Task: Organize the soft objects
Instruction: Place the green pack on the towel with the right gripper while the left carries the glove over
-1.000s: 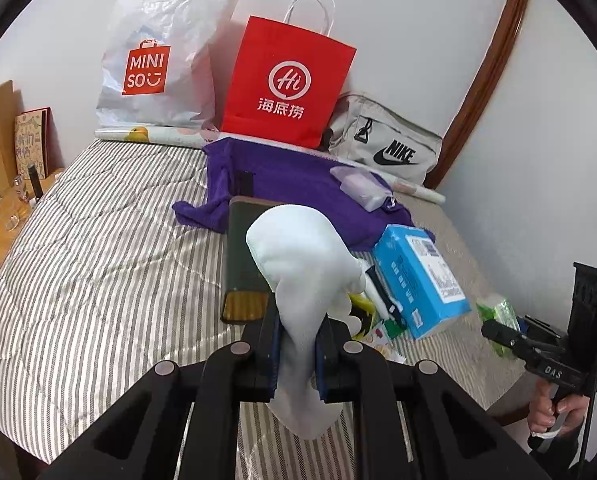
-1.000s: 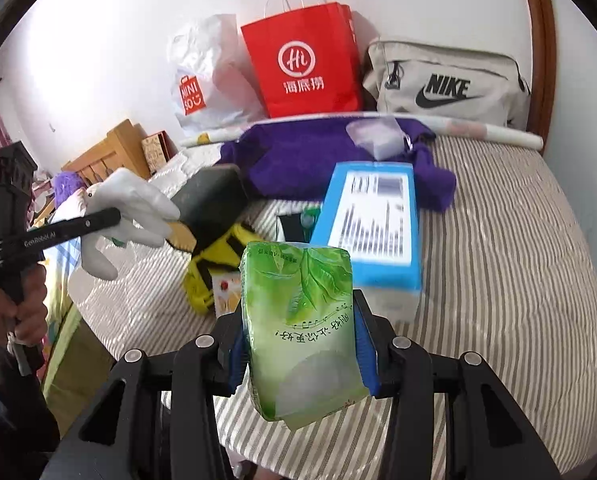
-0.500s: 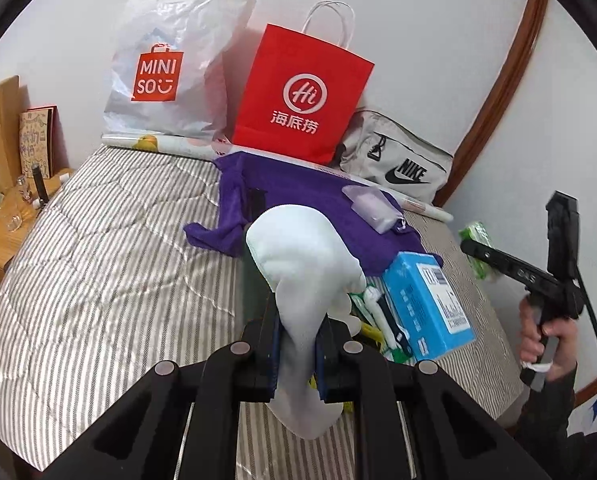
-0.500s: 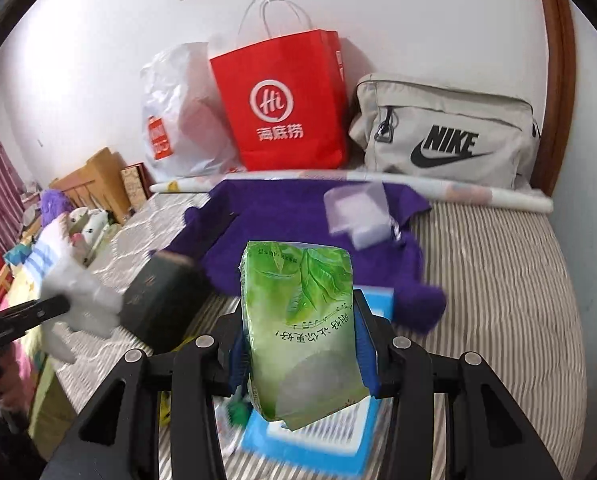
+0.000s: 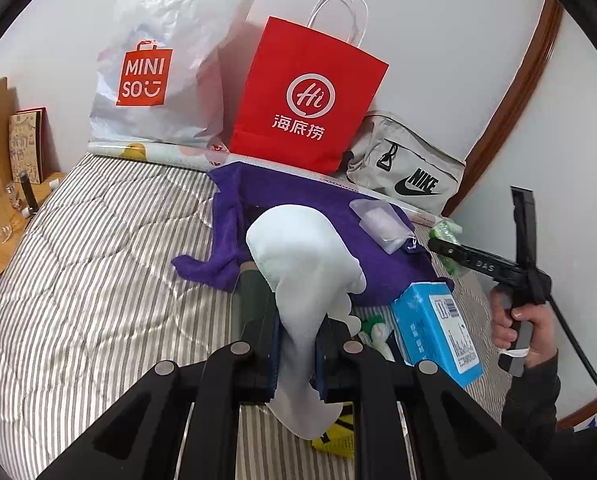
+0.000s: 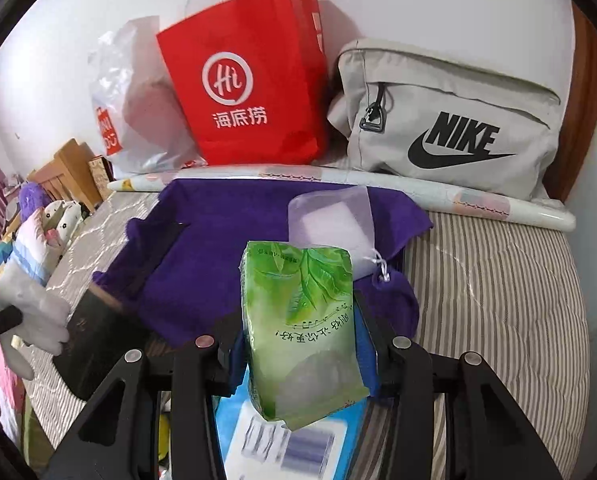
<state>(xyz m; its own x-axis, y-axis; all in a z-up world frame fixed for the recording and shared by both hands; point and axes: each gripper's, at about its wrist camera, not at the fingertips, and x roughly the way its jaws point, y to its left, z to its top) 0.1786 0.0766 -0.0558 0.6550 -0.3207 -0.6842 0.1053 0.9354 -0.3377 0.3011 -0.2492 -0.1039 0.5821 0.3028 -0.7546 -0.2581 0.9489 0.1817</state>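
A: 2 claws, both loaded. The left gripper [image 5: 297,350] is pinching a white cloth glove [image 5: 304,264] at its middle, cuff dangling below the fingers. The right gripper [image 6: 298,344] is clamped on a green tissue pack [image 6: 300,332], held upright.

B: What has changed in the last second?

A: 1 second ago the pack hung low over the blue box [image 6: 286,444] near the bed's edge. Now it hovers above the purple towel [image 6: 234,240], and the red Haidilao bag [image 6: 250,80] and grey Nike bag [image 6: 450,120] loom much larger. The left claw has drifted forward too, less so; its grip looks unchanged.

B: Meaning?

A: I judge the pack is being carried toward the bags at the wall, with neither item released yet. The clear pouch [image 6: 332,224] lies on the towel right in its path.
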